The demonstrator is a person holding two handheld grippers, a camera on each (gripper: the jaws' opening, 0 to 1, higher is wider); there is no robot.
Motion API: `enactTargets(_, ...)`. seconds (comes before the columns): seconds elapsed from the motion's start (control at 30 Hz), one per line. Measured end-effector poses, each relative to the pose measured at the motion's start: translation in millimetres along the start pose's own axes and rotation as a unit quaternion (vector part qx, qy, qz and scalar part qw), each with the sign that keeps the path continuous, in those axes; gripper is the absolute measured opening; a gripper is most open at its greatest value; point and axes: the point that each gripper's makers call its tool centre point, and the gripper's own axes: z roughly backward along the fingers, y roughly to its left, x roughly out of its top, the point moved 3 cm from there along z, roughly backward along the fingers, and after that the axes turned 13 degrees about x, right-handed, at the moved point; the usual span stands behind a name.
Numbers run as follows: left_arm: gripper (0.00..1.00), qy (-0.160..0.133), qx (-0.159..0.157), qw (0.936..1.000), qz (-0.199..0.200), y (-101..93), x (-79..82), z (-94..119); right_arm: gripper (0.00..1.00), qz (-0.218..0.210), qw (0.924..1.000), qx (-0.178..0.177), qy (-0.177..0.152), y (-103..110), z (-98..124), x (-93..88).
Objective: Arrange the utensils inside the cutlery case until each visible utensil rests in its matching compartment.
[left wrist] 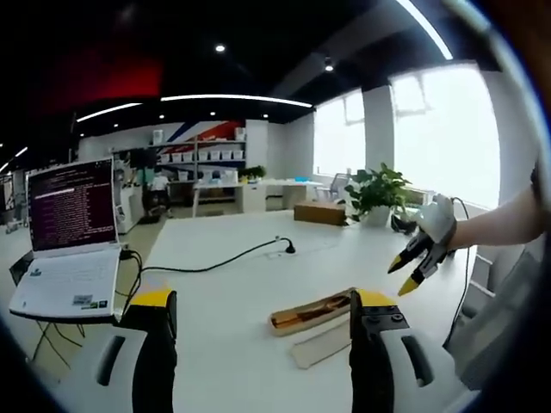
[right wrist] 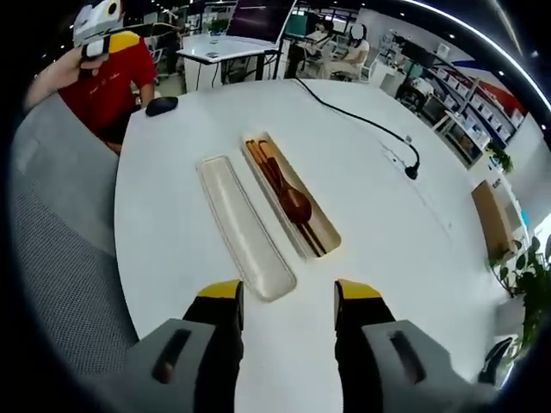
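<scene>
Utensils are lying inside the cutlery case (right wrist: 291,196) on the white counter (right wrist: 405,241): a wooden spoon (right wrist: 287,191) with its bowl toward the right tool, and dark chopsticks (right wrist: 280,200) beside it, all running along the case's long axis. In the right gripper view that axis is slanting from upper left down to lower right. The pale lid (right wrist: 244,225) (flat, hollow side up as far as one can tell) is resting just beside the case, parallel to it.

The right tool (right wrist: 287,297) is hovering above the counter near the lid's closer end, its jaws standing wide with nothing between them. The left tool (left wrist: 263,303) is likewise spread wide and holding nothing; in its view the case (left wrist: 310,311) and lid (left wrist: 320,345) are lying ahead between its jaws, and the right tool (left wrist: 406,275) is coming in from the right. A laptop (left wrist: 71,237) and a black cable (left wrist: 215,265) are sitting farther back.
</scene>
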Motion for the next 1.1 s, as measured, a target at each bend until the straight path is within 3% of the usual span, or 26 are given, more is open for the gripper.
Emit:
enactTargets(0.13,0.87,0.007,-0.026,0.9996,0.009,-7.5,2.1,-1.4,0.45,-0.001,1.0000,-0.001,-0.002,-1.2,-4.5,-5.4)
enactTargets(0.47,0.89,0.049,-0.082,0.9951,-0.025,-13.4,-12.3,-10.6,0.46,-0.010,0.9999,0.014,-0.003,1.4,-9.1,-11.9)
enactTargets(0.6,0.89,0.060,-0.089,0.9937,-0.033,-16.4,-15.6,-17.0,0.47,-0.015,0.9997,0.019,-0.005,-0.1,-12.6,-16.2)
enactTargets(1.1,0.90,0.104,-0.139,0.9778,-0.118,-39.5,-43.8,-42.4,0.50,-0.028,0.9982,0.052,-0.002,-5.6,-33.6,-36.4)
